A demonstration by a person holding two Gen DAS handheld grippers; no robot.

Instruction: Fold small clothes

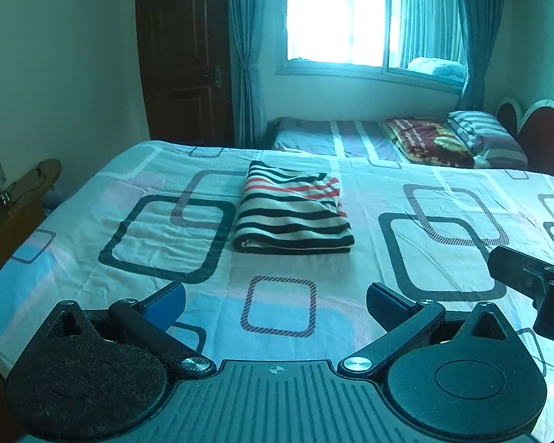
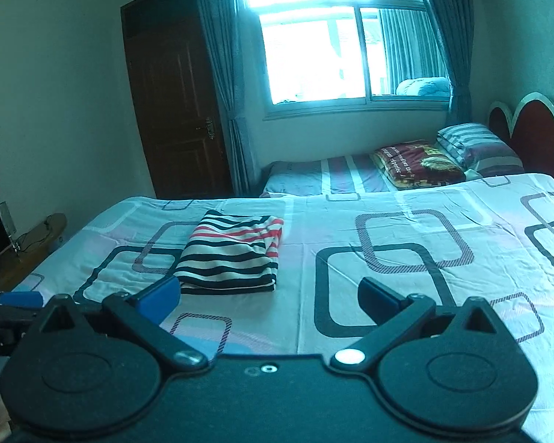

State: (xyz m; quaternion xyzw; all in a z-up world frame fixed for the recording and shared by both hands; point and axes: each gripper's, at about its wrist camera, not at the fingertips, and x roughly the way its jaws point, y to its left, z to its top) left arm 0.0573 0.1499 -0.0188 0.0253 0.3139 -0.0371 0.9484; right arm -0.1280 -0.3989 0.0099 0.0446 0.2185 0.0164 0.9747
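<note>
A folded striped garment [image 1: 293, 210], black, white and red, lies flat on the bed sheet [image 1: 92, 192] with rounded-square prints. It also shows in the right wrist view [image 2: 232, 254]. My left gripper [image 1: 276, 301] is open and empty, held above the sheet, nearer than the garment. My right gripper [image 2: 269, 301] is open and empty, to the right of the garment and nearer than it. Part of the right gripper shows at the right edge of the left wrist view [image 1: 532, 277].
A second bed [image 1: 351, 136] with a red blanket [image 1: 424, 140] and striped pillow [image 1: 480, 129] stands behind. A dark door [image 1: 188, 55], curtains and a window [image 1: 351, 18] are at the back. A wooden stand [image 1: 22, 192] is on the left.
</note>
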